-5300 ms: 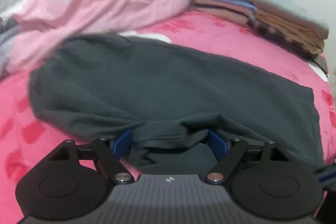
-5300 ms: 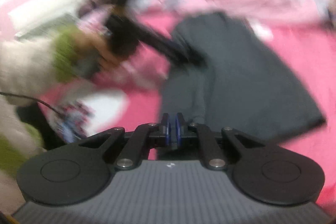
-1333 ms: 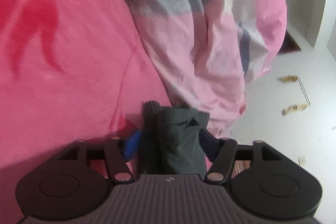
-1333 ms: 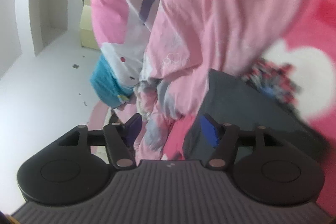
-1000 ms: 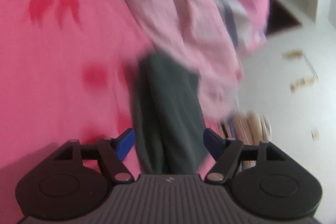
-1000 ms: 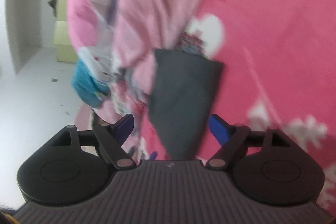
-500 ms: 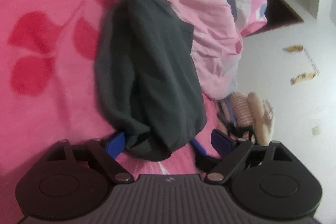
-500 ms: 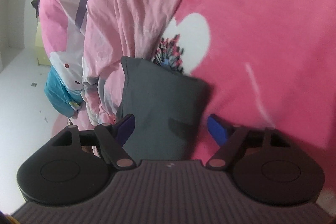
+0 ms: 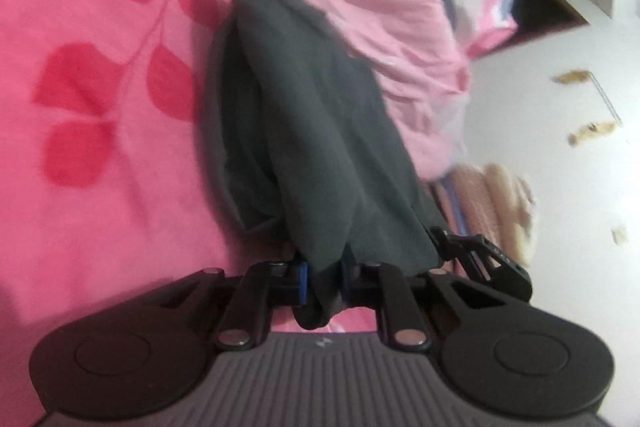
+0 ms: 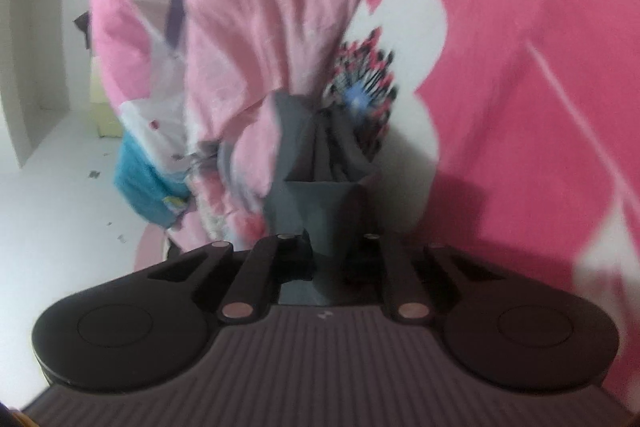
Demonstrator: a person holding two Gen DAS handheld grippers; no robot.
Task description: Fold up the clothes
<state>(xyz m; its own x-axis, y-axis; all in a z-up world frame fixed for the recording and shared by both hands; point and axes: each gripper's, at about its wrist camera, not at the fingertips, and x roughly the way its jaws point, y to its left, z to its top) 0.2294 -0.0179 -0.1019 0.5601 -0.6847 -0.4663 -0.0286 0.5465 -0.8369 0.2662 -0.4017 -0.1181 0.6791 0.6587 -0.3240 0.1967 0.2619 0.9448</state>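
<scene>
A dark grey garment lies folded lengthways on the pink bedspread. My left gripper is closing and its blue pads pinch the garment's near end, which bunches between them. In the right wrist view the same grey garment runs up from my right gripper, whose jaws are closing and clamp its other end. The right gripper's black linkage shows at the garment's right edge in the left wrist view.
A rumpled pale pink quilt lies beside the garment, also in the right wrist view as the quilt. A stack of folded clothes sits behind the garment. A blue cloth lies by the quilt. White floor borders the bed.
Both grippers went from wide open around the garment's ends to closed on them. The garment now bunches up at each grip.
</scene>
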